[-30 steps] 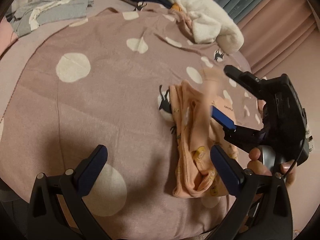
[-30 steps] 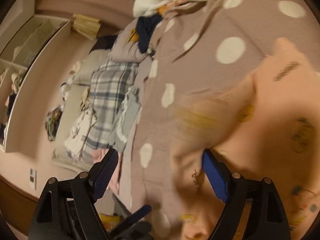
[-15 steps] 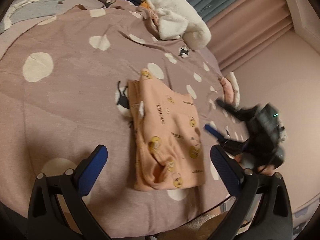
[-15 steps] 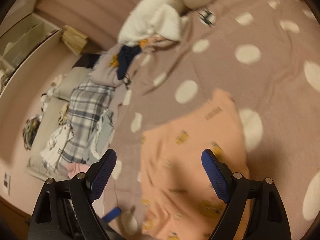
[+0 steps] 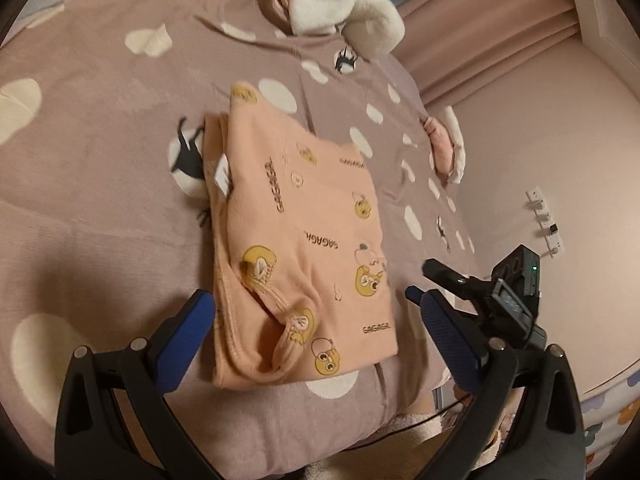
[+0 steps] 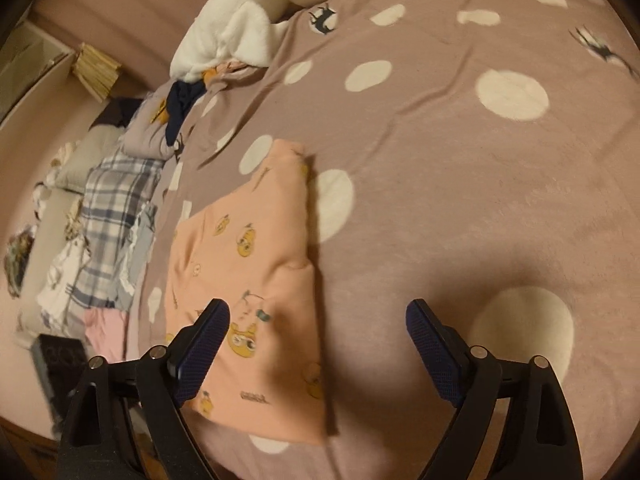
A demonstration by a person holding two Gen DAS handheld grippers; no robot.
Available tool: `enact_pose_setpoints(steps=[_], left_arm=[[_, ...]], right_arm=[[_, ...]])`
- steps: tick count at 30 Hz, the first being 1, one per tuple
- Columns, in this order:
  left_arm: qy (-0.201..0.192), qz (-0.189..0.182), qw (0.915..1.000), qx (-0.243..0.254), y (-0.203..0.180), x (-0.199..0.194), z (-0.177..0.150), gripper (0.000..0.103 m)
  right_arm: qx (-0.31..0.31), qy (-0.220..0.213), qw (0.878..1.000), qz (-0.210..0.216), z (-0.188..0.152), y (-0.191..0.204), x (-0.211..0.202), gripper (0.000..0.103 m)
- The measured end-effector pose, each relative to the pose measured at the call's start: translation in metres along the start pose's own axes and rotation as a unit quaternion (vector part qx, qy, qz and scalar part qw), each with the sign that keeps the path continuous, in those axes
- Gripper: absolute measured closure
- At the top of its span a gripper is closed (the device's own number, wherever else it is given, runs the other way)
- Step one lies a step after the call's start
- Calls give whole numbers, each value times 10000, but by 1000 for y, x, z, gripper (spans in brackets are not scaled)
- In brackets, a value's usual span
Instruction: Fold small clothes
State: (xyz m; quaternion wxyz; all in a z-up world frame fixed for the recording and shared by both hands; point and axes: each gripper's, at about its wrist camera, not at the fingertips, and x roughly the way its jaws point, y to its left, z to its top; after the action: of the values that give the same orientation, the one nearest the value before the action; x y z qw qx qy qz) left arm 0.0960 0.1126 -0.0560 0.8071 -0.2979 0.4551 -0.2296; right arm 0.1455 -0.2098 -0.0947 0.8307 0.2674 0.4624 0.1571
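Observation:
A small peach garment (image 5: 304,248) with yellow cartoon prints lies folded into a flat rectangle on the mauve polka-dot bedspread (image 5: 100,184). It also shows in the right wrist view (image 6: 248,280). My left gripper (image 5: 316,336) is open and empty, hovering over the garment's near edge. My right gripper (image 6: 316,344) is open and empty, above the garment's near right corner. In the left wrist view the right gripper (image 5: 448,284) sits to the right of the garment, off the fabric.
A white fluffy blanket (image 5: 340,4) and a heap of clothes lie at the far end of the bed. Folded plaid and grey clothes (image 6: 116,216) lie along the left side in the right wrist view. Pink curtains (image 5: 480,32) and a wall stand to the right.
The right gripper laid the garment's flap over, let go and drew back to the right. The garment now lies flat and folded. Both grippers have pulled back toward the near edge.

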Motion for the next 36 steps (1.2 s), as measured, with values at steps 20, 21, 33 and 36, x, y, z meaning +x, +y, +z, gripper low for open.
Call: enact_pose_setpoints(steps=[20, 21, 33, 36], left_arm=[[378, -545, 9972, -358, 26, 44, 19, 0], [382, -531, 9973, -340, 26, 46, 19, 0], [623, -1486, 9842, -727, 37, 55, 34, 1], [801, -1611, 9831, -331, 20, 68, 31, 1]], right_arm=[[283, 872, 9716, 2180, 8, 5, 63, 5], [289, 887, 9733, 2098, 10, 7, 66, 5], [-18, 1076, 9776, 1807, 29, 21, 91, 5], [-88, 985, 9789, 1787, 28, 22, 91, 5]])
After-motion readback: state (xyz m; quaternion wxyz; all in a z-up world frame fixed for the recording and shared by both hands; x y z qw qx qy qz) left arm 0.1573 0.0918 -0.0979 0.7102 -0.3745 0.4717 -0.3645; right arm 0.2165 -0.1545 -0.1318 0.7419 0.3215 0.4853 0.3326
